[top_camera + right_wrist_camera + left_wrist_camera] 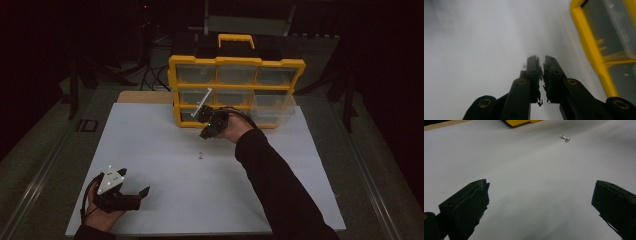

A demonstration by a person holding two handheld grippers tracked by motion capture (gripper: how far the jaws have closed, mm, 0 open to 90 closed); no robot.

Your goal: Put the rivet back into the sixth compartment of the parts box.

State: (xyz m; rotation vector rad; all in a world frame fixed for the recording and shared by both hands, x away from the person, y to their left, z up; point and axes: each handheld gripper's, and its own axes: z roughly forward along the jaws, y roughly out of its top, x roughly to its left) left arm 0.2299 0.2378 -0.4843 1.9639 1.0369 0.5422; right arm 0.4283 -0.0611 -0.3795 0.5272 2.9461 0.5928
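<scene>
At the near left corner of the white sheet (165, 150), found the left gripper (135, 181) resting low in a hand, its jaws spread wide with nothing between them. Confirmed the same wide gap from the left gripper view (540, 192), over bare sheet. Farther along that sheet, spotted a small metal screw (565, 138) lying loose. From the high view, placed that screw (200, 155) near the middle of the sheet, well apart from both grippers. Toward the far side, noted a yellow organizer case (235, 61) standing upright on its edge. Just in front of its lower left corner, saw the right gripper (204, 135) raised above the sheet. Found its jaws (541, 60) pressed together, yellow frame (586, 42) close alongside. Could not tell whether anything tiny sat pinched between them.
</scene>
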